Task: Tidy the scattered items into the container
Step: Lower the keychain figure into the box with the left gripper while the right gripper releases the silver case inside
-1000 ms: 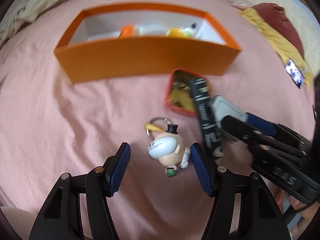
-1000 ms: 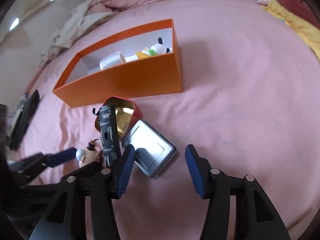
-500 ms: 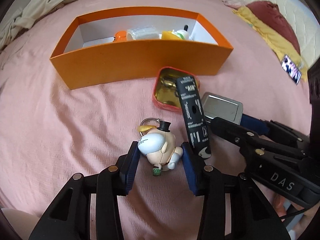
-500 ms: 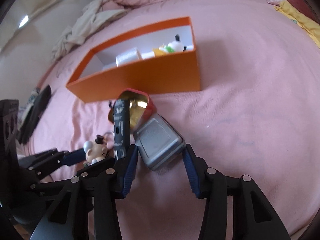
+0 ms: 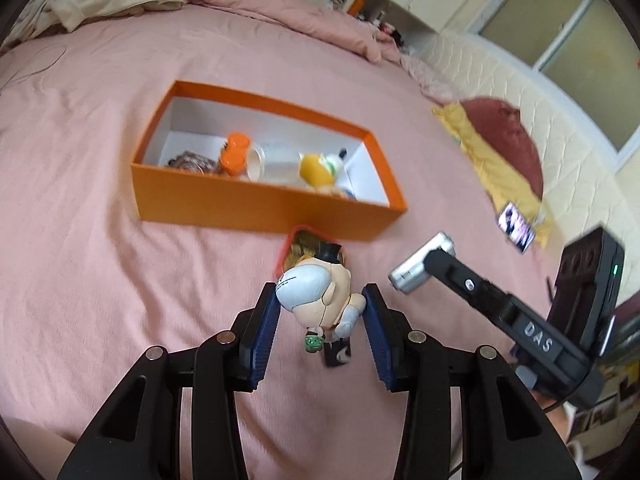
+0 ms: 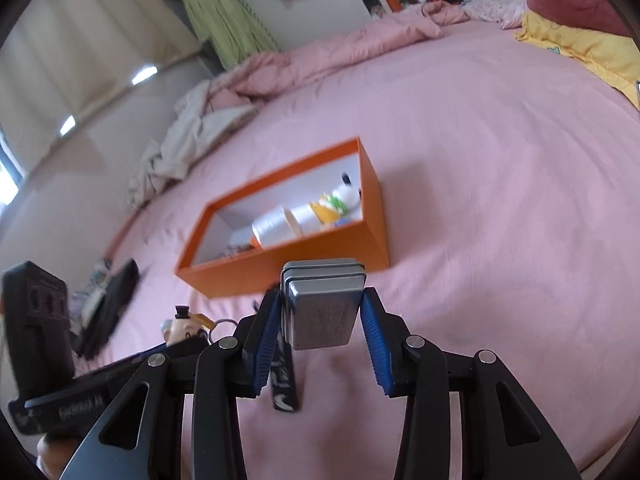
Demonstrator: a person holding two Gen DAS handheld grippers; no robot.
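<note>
Ribbed blue pads: left tool (image 5: 320,312) pinches a glossy figurine (image 5: 314,294), right tool (image 6: 320,320) a rounded metal tin (image 6: 322,306).

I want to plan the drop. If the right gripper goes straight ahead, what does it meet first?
Probably the near wall of the orange box, straight ahead of the right gripper holding the metal tin; depth is unclear.

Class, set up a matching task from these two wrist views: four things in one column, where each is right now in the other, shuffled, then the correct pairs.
Things:
1. figurine keychain
2. silver tin
3. black tube
4. white dog toy

Places:
A. inside the orange box
B. lying on the pink bedspread
C. gripped by the left gripper
D. gripped by the right gripper

Pairs: 1-C, 2-D, 3-B, 4-A
</note>
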